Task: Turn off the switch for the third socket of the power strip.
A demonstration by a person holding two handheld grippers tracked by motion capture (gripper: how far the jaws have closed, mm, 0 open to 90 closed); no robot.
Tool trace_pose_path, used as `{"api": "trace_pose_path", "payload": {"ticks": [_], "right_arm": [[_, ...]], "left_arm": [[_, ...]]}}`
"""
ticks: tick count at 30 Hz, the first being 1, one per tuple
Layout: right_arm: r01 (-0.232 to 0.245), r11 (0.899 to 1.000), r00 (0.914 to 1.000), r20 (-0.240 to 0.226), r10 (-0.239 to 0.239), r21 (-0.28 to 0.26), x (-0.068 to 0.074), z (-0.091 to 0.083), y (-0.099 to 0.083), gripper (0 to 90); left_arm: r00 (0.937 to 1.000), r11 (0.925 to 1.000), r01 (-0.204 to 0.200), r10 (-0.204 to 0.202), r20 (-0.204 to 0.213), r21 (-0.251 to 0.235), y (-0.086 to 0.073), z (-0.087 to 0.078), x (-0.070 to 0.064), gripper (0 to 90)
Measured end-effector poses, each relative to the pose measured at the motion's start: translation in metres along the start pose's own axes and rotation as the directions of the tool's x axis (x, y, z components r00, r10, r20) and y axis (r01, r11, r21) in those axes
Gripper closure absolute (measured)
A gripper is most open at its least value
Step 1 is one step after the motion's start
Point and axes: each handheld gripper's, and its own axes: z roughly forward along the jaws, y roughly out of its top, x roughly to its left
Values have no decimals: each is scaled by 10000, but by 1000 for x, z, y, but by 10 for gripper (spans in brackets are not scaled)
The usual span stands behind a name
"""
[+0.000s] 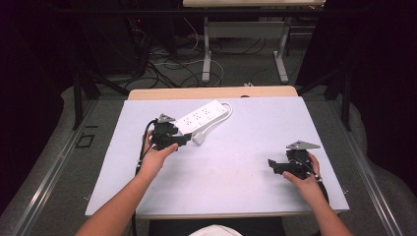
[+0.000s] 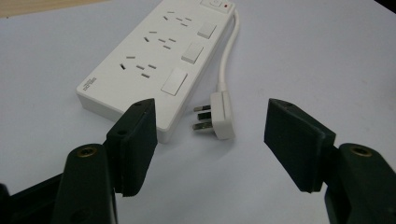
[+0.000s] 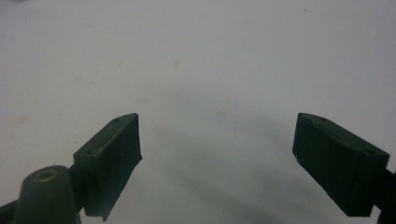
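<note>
The power strip [image 1: 202, 117] lies on the table [image 1: 236, 167] toward its far left; its plug [image 1: 198, 138] rests just before it, seemingly not touching.

Eyes on the white power strip [image 2: 154, 65] in the left gripper view: there is a small patch of grey print on its top face, at the near corner beside the closest socket. It runs in two or three tiny lines, and it is too small and soft to read, so brand or rating cannot be told. The three rocker switches along its edge carry no legible marks. The plug [image 2: 218, 115] lying just beside the strip shows no readable lettering either. From the high view, the strip's print is not resolvable at all. Nothing legible on the tabletop [image 2: 327, 56].
</note>
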Motion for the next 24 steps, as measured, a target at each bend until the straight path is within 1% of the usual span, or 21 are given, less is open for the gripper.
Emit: {"api": "trace_pose_path", "payload": {"ticks": [2,4,6,9,11,14,15,16,17,18,19,20,22,24], "right_arm": [[5,10000,10000,0,-5,0,0,0,0,147],[6,10000,10000,2,-6,6,0,0,0,147],[16,10000,10000,-12,-16,-16,0,0,0,147],[-1,10000,10000,4,1,3,0,0,0,147],[-2,10000,10000,0,2,1,0,0,0,147],[9,10000,10000,-6,-9,-2,0,0,0,147],[3,10000,10000,-7,-3,-3,0,0,0,147],[6,10000,10000,-9,-6,-6,0,0,0,147],[1,10000,10000,-3,-1,1,0,0,0,147],[10,10000,10000,-4,-10,-6,0,0,0,147],[10,10000,10000,-4,-10,-6,0,0,0,147],[-4,10000,10000,4,4,-3,0,0,0,147],[-11,10000,10000,3,11,0,0,0,0,147],[-20,10000,10000,6,20,0,0,0,0,147]], "left_arm": [[9998,9998,-176,176,-50,-36,-1,-1,1,338],[9998,9998,-212,212,-60,12,-2,-3,0,331],[9993,9993,-363,362,-49,-34,-4,-4,-1,329],[9993,9993,-367,367,-64,-52,-6,-5,-2,327],[9986,9986,-525,524,-98,-108,-7,-6,-2,326],[9993,9993,-363,363,-38,-95,-10,-8,-3,323],[9998,9997,-208,208,-5,-162,-11,-8,-3,323],[9996,9996,-265,265,-18,-118,-11,-9,-3,323],[9998,9997,-201,201,2,-161,-13,-10,-2,320],[9998,9998,-175,175,102,-16,-13,-12,-1,312],[9998,9998,-165,166,100,-69,-14,-13,0,312],[9999,9999,-62,63,89,-124,-16,-13,0,298],[9999,10000,-6,8,157,-90,-19,-15,2,292],[9999,9997,87,-84,107,-242,-22,-15,3,292]]}}
